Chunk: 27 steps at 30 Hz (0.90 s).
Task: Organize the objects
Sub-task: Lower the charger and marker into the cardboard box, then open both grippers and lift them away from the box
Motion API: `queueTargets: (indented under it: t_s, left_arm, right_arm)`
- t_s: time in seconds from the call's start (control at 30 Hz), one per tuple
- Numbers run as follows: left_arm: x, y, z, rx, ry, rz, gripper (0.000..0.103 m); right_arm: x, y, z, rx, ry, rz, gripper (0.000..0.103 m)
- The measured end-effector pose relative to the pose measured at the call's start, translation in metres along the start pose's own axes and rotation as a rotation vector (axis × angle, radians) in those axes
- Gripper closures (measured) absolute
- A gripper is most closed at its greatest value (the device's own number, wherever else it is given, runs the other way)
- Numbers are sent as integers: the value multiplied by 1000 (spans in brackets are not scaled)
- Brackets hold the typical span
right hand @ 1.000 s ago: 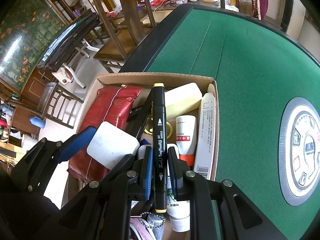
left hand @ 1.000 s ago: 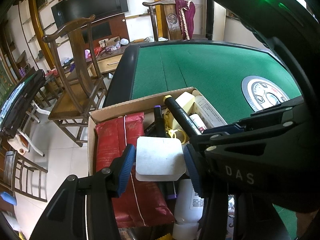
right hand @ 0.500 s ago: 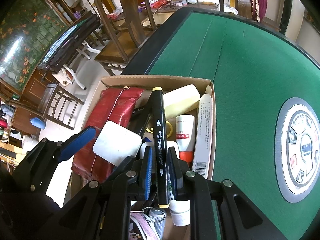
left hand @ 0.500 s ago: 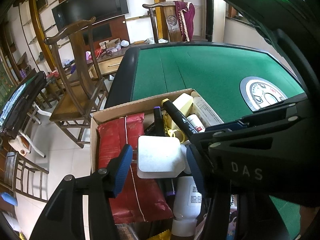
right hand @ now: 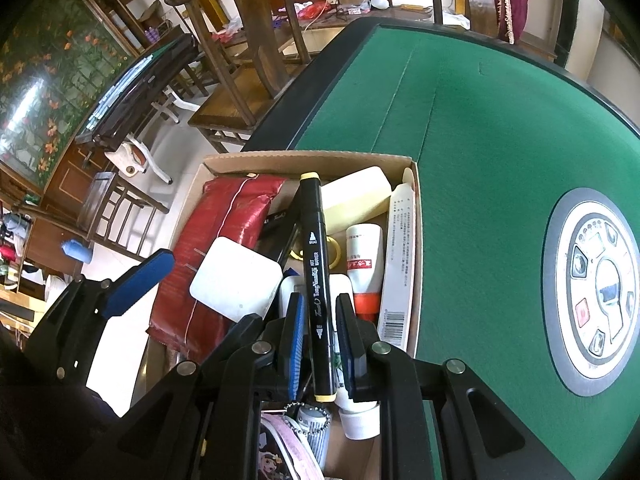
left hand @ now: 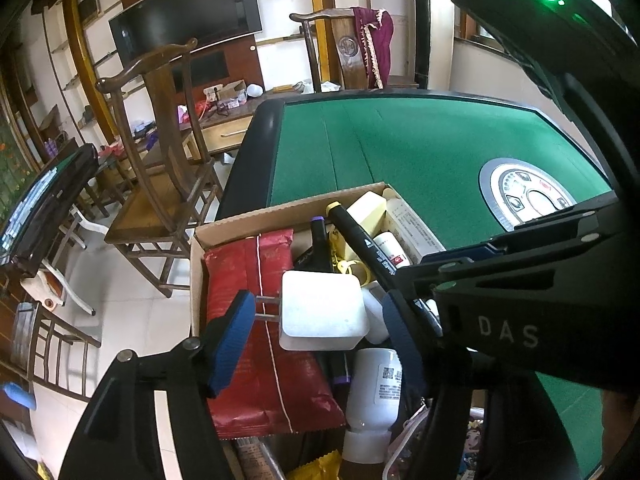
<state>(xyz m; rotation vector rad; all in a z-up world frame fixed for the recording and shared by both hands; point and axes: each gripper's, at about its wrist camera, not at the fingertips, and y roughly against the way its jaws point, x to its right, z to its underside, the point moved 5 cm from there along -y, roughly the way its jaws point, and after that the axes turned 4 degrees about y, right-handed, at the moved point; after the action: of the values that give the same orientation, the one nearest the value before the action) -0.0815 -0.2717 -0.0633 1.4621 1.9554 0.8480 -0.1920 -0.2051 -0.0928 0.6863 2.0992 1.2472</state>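
Observation:
A cardboard box [left hand: 280,214] stands at the left edge of the green table; it also shows in the right wrist view [right hand: 308,157]. It holds a red snack bag [left hand: 256,320], tubes, a yellow block and a white charger [left hand: 322,310] with its prongs to the left. My left gripper [left hand: 316,344] is open, its blue pads either side of the charger and apart from it. My right gripper [right hand: 318,344] is shut on a black art marker [right hand: 316,264] with yellow ends, held over the box. That marker shows in the left wrist view [left hand: 362,242].
A round grey control panel [right hand: 596,304] is set in the green felt [right hand: 480,120] to the right. Wooden chairs [left hand: 160,152] stand on the floor left of the table. A white bottle [left hand: 378,392] and small trinkets lie at the box's near end.
My right gripper has lifted and drawn back slightly with the marker. My left gripper has opened a little wider around the charger, which stays in the box.

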Motion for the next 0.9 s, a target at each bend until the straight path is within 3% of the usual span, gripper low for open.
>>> queueTargets:
  t_s: [0.07, 0.3, 0.7, 0.9]
  left_arm:
    - [1, 2, 2, 3, -4, 0, 31]
    - [2, 5, 4, 7, -4, -1, 22]
    - [8, 27, 2, 57, -11, -10, 20]
    - [0, 52, 4, 91, 22, -60, 20]
  right_arm:
    - [1, 2, 2, 3, -4, -1, 76]
    - [3, 7, 6, 9, -10, 4, 74]
    - [5, 36, 19, 51, -22, 13, 68]
    - [8, 64, 33, 97, -51, 25, 66]
